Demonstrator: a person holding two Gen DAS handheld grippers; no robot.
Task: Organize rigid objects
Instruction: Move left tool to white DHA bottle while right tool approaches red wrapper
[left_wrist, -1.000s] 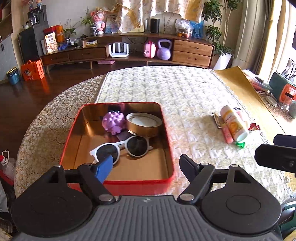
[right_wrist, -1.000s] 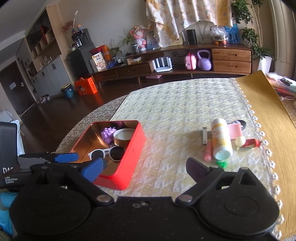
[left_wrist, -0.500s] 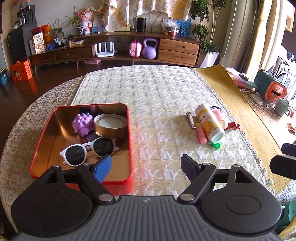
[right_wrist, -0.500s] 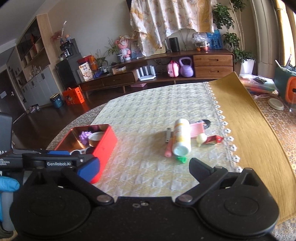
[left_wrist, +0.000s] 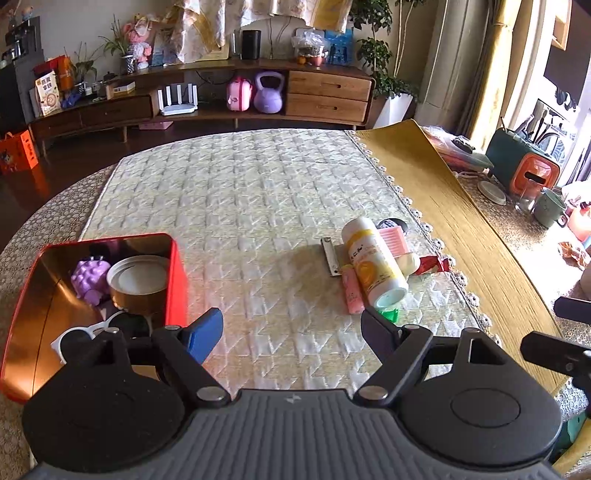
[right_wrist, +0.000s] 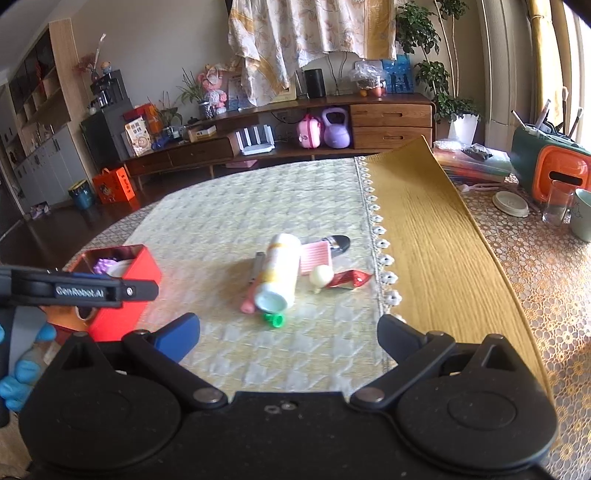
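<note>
A red tin (left_wrist: 176, 266) (right_wrist: 122, 295) sits at the left of the table, holding a purple knobbly toy (left_wrist: 90, 277), a round gold tin (left_wrist: 138, 282) and white sunglasses (left_wrist: 79, 338). A small pile lies to the right: a white bottle with a yellow label (left_wrist: 373, 266) (right_wrist: 279, 273), a pink tube (left_wrist: 352, 288), a pink ridged piece (right_wrist: 316, 256), a metal clip (left_wrist: 330, 256), a green cap (right_wrist: 274, 319) and a red wrapper (right_wrist: 349, 278). My left gripper (left_wrist: 291, 332) is open and empty, hovering between tin and pile. My right gripper (right_wrist: 290, 334) is open and empty, just short of the pile.
A yellow mat (right_wrist: 436, 236) covers the table's right side. Beyond it stand an orange and green holder (right_wrist: 550, 166), a glass (right_wrist: 556, 205) and a cup (right_wrist: 583, 214). A gloved hand (right_wrist: 22, 365) holds the left gripper, seen at the left of the right wrist view.
Both grippers have moved to the right, away from the red tin and toward the pile with the bottle. Nothing on the table has moved.
</note>
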